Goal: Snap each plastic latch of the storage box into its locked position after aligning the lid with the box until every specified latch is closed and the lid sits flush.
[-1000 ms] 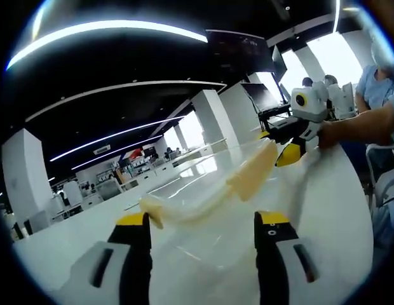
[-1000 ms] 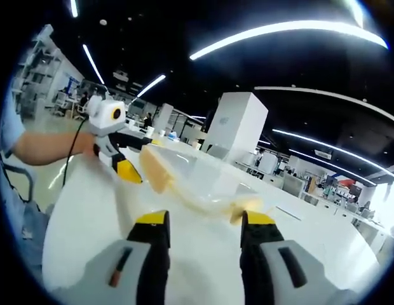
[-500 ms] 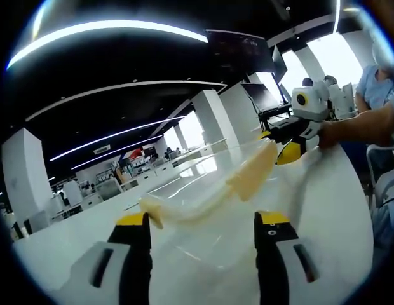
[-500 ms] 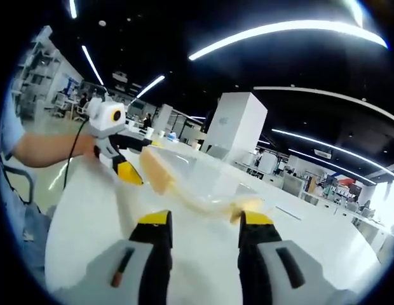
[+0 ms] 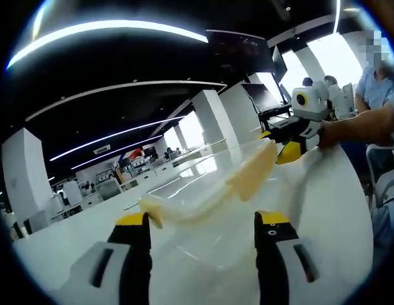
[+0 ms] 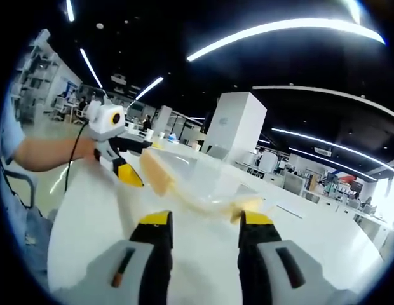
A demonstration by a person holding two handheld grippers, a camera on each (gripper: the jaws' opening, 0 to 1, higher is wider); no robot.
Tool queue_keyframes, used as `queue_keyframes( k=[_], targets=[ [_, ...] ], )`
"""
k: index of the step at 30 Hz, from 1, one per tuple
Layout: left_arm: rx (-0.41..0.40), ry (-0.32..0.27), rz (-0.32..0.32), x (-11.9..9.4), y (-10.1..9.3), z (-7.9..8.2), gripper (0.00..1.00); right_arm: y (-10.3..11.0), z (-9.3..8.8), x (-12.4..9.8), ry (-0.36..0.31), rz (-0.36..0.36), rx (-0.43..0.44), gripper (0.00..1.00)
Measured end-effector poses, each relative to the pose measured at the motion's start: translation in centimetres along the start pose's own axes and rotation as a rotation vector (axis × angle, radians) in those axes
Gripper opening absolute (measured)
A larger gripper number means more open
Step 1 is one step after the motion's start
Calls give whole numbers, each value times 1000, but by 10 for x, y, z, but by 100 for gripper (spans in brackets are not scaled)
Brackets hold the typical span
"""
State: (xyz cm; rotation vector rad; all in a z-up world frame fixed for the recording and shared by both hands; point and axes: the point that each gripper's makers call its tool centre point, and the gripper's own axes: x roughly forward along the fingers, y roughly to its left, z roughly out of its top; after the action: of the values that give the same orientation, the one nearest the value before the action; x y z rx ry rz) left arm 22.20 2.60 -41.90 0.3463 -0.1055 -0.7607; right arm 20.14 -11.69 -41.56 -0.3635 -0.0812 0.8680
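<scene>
A clear plastic storage box (image 5: 203, 206) with cream latches lies on the white table (image 5: 337, 210). In the left gripper view my left gripper (image 5: 202, 219) stands open at the box's near end, with one cream latch (image 5: 152, 213) by its left jaw. A longer cream latch (image 5: 253, 173) runs toward the right gripper (image 5: 279, 141) at the far end. In the right gripper view my right gripper (image 6: 204, 219) is open at the box (image 6: 203, 181), a cream latch (image 6: 248, 204) close to its right jaw. The left gripper (image 6: 135, 159) sits by the far latch (image 6: 157, 173).
A person's forearm (image 5: 362, 127) holds the right gripper, and another forearm (image 6: 44, 152) holds the left one. The table (image 6: 89, 210) edge curves close to the person. White pillars (image 6: 238, 124) and office desks stand far behind.
The right gripper view has drifted very slightly. The box, its latches and both grippers keep their places.
</scene>
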Motion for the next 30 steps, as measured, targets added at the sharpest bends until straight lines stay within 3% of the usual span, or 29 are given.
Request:
queue_keyframes(
  k=[20, 30],
  targets=[
    [-2, -1, -1, 0, 1, 0, 65, 13, 1, -6, -15, 7, 37, 35],
    [2, -7, -4, 0, 1, -1, 65, 6, 0, -2, -17, 5, -25, 38]
  ],
)
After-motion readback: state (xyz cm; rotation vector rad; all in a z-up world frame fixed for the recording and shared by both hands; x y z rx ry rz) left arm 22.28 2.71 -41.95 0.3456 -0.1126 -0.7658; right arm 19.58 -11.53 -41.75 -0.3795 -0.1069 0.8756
